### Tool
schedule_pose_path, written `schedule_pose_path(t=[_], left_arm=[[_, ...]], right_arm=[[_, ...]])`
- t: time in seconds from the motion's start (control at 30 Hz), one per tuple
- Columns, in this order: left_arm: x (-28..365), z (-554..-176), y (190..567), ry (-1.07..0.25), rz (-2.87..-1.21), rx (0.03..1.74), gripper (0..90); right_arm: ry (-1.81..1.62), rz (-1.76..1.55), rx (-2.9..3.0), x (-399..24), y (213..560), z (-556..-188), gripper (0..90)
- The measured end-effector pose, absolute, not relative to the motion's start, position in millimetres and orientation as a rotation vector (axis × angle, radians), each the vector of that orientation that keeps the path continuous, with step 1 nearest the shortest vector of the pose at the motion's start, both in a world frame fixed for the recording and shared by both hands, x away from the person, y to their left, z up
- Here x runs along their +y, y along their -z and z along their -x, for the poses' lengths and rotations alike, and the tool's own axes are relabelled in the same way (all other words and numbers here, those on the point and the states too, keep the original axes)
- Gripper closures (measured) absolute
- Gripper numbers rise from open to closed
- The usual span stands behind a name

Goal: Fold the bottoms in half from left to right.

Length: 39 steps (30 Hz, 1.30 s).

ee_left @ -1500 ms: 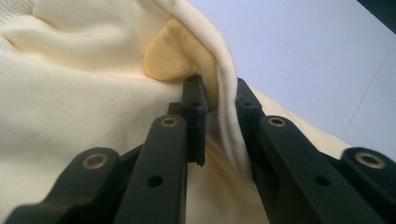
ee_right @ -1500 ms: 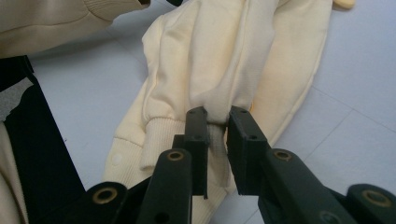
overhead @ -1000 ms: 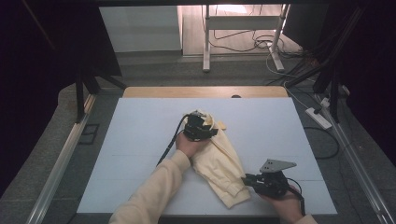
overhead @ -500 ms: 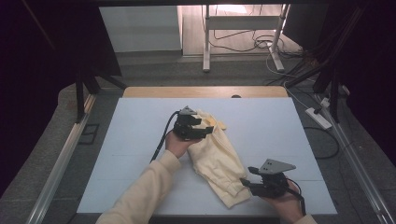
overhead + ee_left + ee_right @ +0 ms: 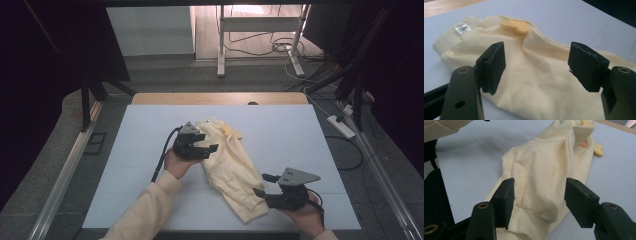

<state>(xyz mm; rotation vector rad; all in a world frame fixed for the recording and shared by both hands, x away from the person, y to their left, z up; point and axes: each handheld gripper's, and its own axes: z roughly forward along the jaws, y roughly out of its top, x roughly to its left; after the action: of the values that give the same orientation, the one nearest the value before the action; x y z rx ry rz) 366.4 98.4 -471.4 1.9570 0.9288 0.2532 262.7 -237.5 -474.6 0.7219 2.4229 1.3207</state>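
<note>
At the left of the high view a cream sleeve comes up from the bottom edge, and its hand holds the left hand-held gripper just left of centre. A black cable trails from it down beside the wrist. Its jaws have just been opening and now stand apart, released, above the upper end of the garment. In the left gripper view the pads hang over the cloth with a gap on both sides and nothing pinched between them.

The garment, pale yellow, lies on the white counter in a long rumpled strip that runs from the centre of the frame down toward the lower right. A darker yellow patch and a small white label sit at its upper end.

Toward the lower right, the right hand-held gripper rests at the garment's lower end, with a grey three-cornered plate on top. Its jaws too have just been opening; in the right gripper view they stand wide, either side of the folded cloth, released and not pressing it.
</note>
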Motion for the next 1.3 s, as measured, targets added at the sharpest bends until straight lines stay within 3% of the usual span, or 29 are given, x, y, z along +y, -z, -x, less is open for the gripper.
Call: schedule_pose_path(t=[0.2, 0.63, 1.3], left_arm=[[108, -353, 468, -0.326, -1.982, 0.905, 30.5], [131, -332, 470, -0.304, -1.992, 0.939, 29.8], [141, -320, 475, -0.311, -1.989, 0.928, 28.7]], right_arm=[[-1.338, -0.712, 2.475, -230, 476, -270, 41.8], [-1.314, -0.640, 2.564, -211, 485, -285, 41.6], [-1.245, -0.638, 2.620, -218, 488, -262, 41.8]])
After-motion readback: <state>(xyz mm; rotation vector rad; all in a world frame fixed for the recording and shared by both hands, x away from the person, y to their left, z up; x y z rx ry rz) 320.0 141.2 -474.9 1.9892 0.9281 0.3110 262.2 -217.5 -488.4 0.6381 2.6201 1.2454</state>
